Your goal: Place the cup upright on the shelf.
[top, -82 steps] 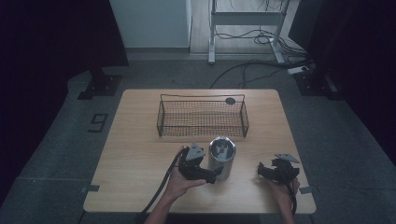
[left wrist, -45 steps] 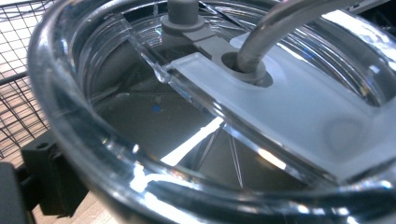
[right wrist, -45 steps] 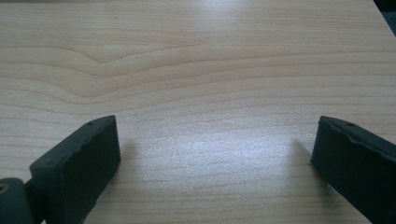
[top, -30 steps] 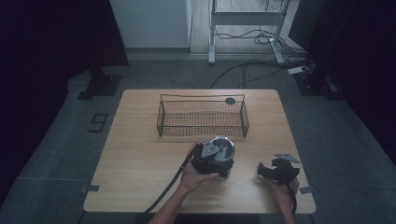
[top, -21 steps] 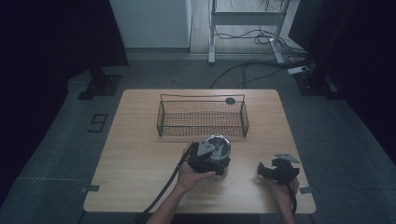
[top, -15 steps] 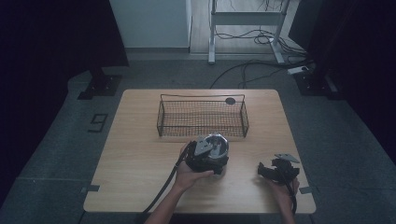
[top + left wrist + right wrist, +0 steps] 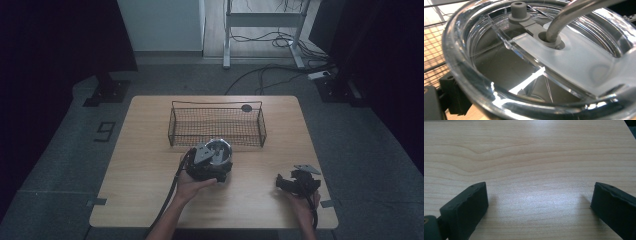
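While my left tongs (image 7: 212,167) clamp the lidded steel tumbler (image 7: 219,152) and hold it tilted just in front of the wire basket (image 7: 217,125), near the middle of the desk (image 7: 145,150), my right tongs (image 7: 537,202) rest open on bare wood near the desk's right front corner.

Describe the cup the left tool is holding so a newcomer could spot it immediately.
On the wooden table, look just in front of the wire basket. There the left tool grips a metal tumbler. Its clear lid with a bent metal straw marks it out.
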Motion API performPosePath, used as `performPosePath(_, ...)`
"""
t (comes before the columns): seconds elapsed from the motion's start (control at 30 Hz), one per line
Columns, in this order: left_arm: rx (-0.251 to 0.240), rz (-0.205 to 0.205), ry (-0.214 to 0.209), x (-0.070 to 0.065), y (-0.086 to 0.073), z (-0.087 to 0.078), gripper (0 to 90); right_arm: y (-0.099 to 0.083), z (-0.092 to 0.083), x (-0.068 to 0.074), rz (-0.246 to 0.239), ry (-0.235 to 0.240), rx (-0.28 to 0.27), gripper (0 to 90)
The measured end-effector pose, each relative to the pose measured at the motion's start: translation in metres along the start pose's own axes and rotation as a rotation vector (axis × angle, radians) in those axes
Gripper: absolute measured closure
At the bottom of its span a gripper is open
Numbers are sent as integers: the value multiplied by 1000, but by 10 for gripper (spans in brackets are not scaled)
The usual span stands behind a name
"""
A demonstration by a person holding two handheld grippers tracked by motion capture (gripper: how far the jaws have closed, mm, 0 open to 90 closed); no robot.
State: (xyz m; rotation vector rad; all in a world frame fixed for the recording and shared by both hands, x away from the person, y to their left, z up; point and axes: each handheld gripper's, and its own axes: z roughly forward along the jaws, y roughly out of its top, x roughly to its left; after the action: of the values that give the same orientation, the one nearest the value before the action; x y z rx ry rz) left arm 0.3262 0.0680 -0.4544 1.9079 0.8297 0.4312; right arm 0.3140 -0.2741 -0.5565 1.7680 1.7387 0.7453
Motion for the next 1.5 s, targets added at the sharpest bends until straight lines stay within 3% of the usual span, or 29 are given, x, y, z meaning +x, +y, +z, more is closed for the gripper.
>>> performPosePath(0.67,-41,-41,59,29,7,-24,37,0,0,0,0,0,0,9)
performPosePath(1.13,-55,-58,70,38,14,-31,38,0,0,0,5,-5,-1,9)
performPosePath(1.5,-66,-49,87,43,24,-33,38,0,0,0,8,-7,-2,10)
